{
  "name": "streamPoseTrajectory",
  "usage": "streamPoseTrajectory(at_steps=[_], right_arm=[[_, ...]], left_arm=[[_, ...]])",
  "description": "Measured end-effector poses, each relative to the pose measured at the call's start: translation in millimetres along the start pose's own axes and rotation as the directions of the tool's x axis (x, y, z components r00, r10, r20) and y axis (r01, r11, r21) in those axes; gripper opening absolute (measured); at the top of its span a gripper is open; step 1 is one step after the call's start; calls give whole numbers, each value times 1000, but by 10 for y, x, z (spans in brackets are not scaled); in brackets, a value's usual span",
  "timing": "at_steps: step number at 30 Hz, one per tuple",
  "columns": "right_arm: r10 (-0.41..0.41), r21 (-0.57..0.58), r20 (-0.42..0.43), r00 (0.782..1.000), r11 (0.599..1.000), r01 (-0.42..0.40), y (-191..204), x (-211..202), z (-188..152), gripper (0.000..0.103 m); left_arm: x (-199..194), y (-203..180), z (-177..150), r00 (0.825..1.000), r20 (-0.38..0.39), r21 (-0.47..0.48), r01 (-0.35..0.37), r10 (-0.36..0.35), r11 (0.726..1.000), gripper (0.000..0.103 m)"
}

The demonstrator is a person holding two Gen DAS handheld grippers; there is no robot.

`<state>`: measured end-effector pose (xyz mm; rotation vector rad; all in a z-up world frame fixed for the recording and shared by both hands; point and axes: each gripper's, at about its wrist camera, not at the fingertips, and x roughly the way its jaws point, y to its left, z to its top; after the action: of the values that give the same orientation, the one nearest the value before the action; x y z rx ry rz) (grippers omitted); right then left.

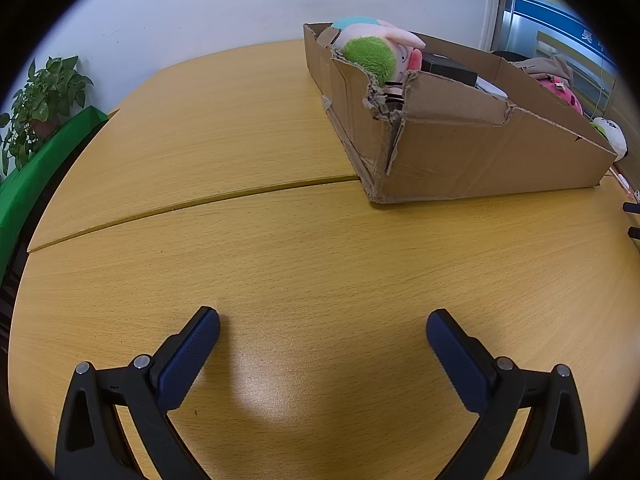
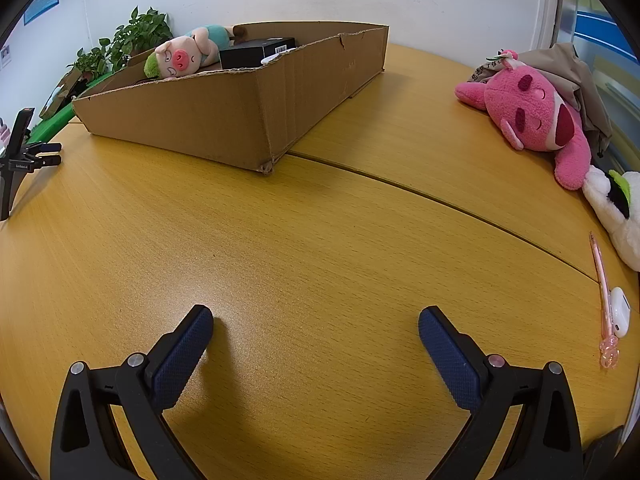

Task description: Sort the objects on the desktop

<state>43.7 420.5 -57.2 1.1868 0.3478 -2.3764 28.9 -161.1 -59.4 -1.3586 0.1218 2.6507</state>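
A torn cardboard box (image 1: 480, 152) (image 2: 224, 112) stands on the wooden table. Inside lie a pig plush with green hair (image 2: 180, 58) (image 1: 376, 50) and a black box (image 2: 256, 54) (image 1: 448, 68). My left gripper (image 1: 323, 322) is open and empty over bare table, short of the box. My right gripper (image 2: 316, 318) is open and empty over bare table. A pink plush bear (image 2: 536, 116), a white plush (image 2: 616, 208), a pink pen (image 2: 604, 296) and a white earbud case (image 2: 619, 312) lie at the right in the right wrist view.
A grey-brown cloth bag (image 2: 576, 76) lies behind the pink bear. A black phone stand (image 2: 18, 152) is at the table's left edge. A potted plant (image 1: 44, 96) and a green surface (image 1: 36, 176) are beyond the table. A seam (image 1: 192, 200) crosses the tabletop.
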Motion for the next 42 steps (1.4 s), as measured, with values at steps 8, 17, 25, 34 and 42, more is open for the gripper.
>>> streamPoseTrajectory(at_steps=[8,17,25,34,42], right_arm=[[0,0,0,1000,1000,0,4,4,-1,103],[-1,0,0,1000,1000,1,3,2,-4,103],[-1,0,0,1000,1000,1,2,-1,-8,103],[-15,21,0,1000,1000,15,-142,117,144,103],[110,-147,-6,994,983,-109,-626,192,246,103]], left_arm=[[1,-3,-3,1000,0,0,-1,1,1000,103],[3,-5,-4,1000,1,0,-2,2,1000,103],[4,-5,-5,1000,1,-1,-3,3,1000,103],[125,37,169,997,-4,109,79,-79,991,103],[223,164,303,983,-22,248,184,-184,951,103]])
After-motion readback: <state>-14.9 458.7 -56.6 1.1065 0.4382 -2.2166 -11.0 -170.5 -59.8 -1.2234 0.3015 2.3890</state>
